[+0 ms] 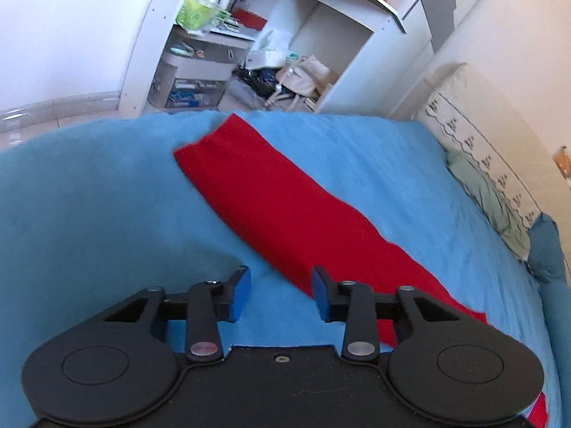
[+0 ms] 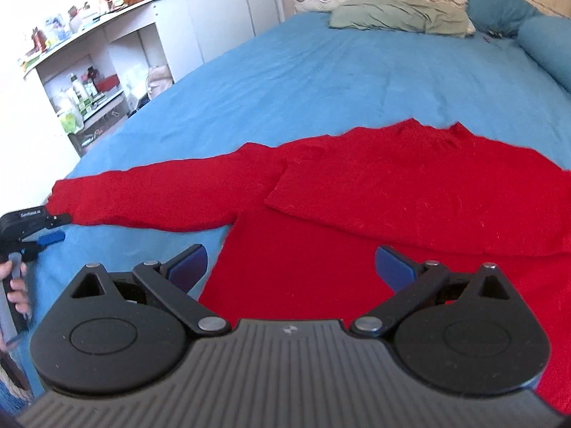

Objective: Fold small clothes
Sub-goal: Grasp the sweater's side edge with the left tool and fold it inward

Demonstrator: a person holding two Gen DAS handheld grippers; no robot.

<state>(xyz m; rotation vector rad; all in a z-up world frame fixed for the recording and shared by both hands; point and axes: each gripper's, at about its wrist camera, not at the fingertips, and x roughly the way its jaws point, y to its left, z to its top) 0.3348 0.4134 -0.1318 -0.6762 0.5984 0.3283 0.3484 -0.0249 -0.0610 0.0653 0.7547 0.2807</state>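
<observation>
A red sweater point(image 2: 410, 192) lies flat on the blue bedspread point(image 2: 321, 71). Its right sleeve is folded across the chest. Its left sleeve point(image 2: 150, 196) stretches out to the left; the same sleeve runs diagonally through the left wrist view point(image 1: 285, 210). My left gripper point(image 1: 280, 294) is open and empty, just above the bed beside the sleeve's near edge. It also shows at the left edge of the right wrist view point(image 2: 53, 230), by the sleeve cuff. My right gripper point(image 2: 291, 267) is open and empty, hovering over the sweater's lower body.
A white shelf unit point(image 1: 321, 35) full of clutter stands beyond the bed's far edge. A green pillow point(image 2: 396, 18) and a blue bolster point(image 2: 546, 46) lie at the headboard. The wall and floor lie to the left.
</observation>
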